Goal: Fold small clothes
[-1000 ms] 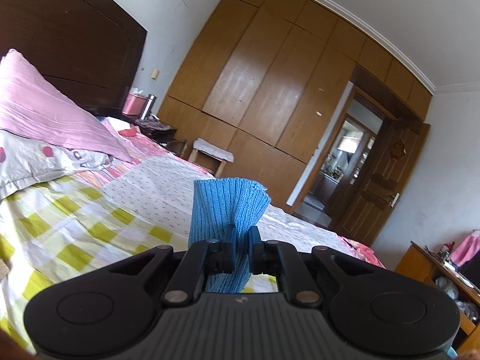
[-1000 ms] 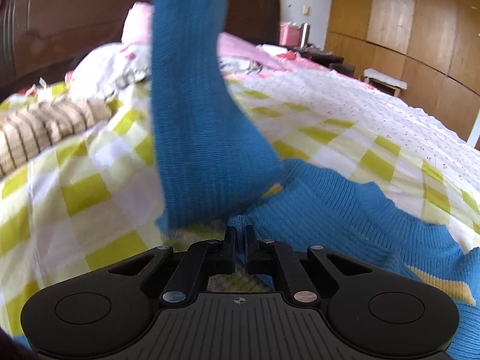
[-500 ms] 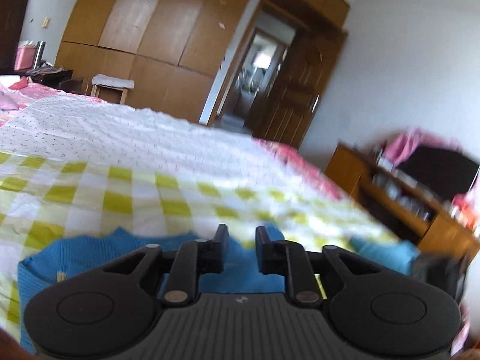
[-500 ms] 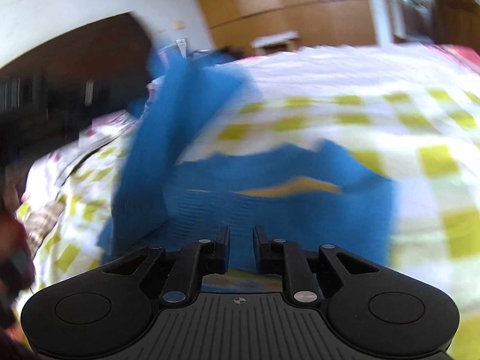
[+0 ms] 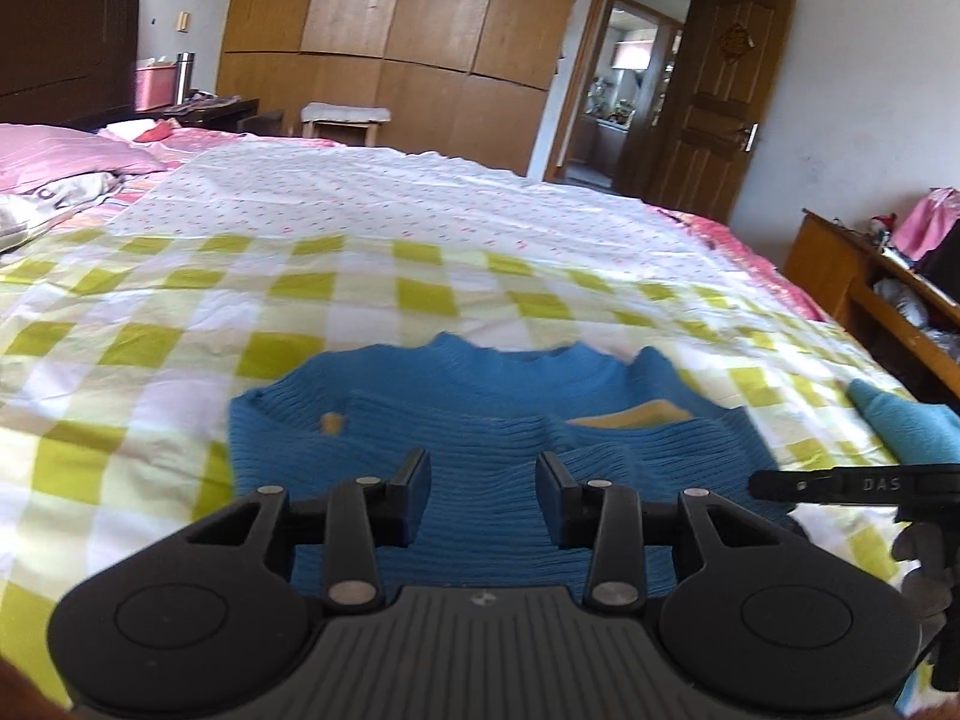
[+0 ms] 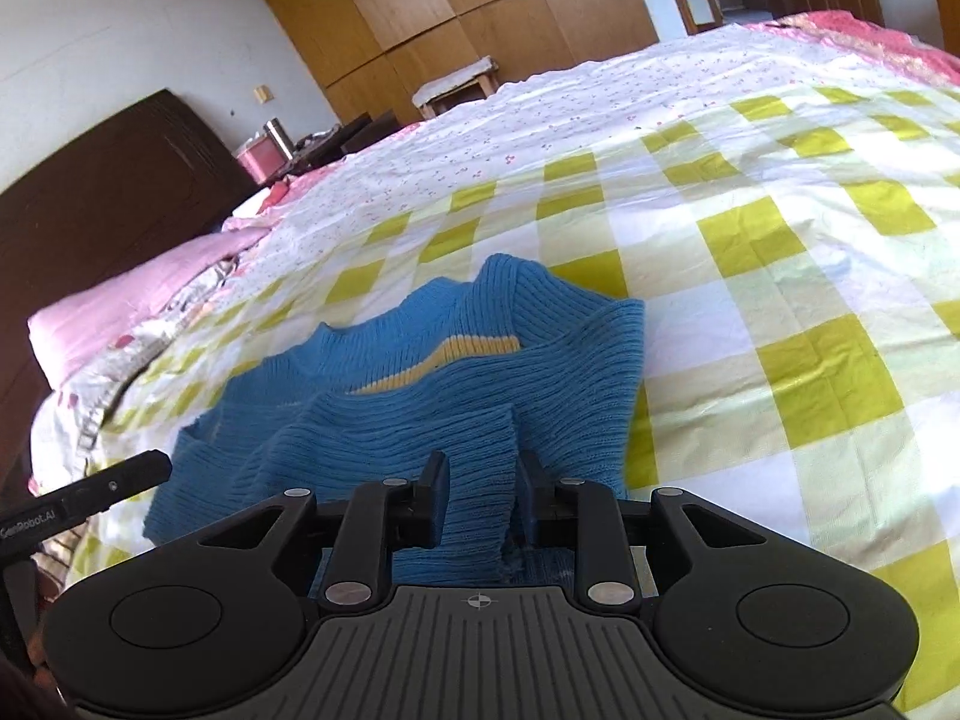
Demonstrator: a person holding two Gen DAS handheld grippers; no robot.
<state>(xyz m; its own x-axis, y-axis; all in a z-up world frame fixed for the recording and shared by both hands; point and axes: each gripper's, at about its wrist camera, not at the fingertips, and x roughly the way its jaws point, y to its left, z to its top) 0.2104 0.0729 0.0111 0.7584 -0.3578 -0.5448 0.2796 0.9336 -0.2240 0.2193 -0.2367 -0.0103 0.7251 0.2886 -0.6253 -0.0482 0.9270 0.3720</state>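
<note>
A blue knit sweater (image 5: 510, 420) with a yellow stripe lies folded on the yellow-checked sheet (image 5: 150, 330). My left gripper (image 5: 483, 480) hovers low over its near part, jaws opening, with nothing between them. In the right wrist view the same sweater (image 6: 480, 372) lies just ahead. A ribbed blue fold (image 6: 480, 480) of it stands between the fingers of my right gripper (image 6: 483, 483), whose jaws are opening and no longer pinch it. Another blue piece (image 5: 900, 426) lies at the right edge of the left view, behind a black bar of the right tool (image 5: 840, 485).
The bed runs on under a white dotted sheet (image 5: 390, 192). Pink pillows (image 5: 54, 156) and a dark headboard (image 6: 108, 210) lie to the left. A wooden wardrobe (image 5: 390, 30), a stool (image 5: 342, 117), an open door (image 5: 720, 102) and a cluttered wooden shelf (image 5: 870, 300) surround the bed.
Both grippers were shut on blue cloth held up in the air. The sleeve has come down onto the sweater's body, both sets of jaws have parted, and the left gripper has dropped low over the sweater.
</note>
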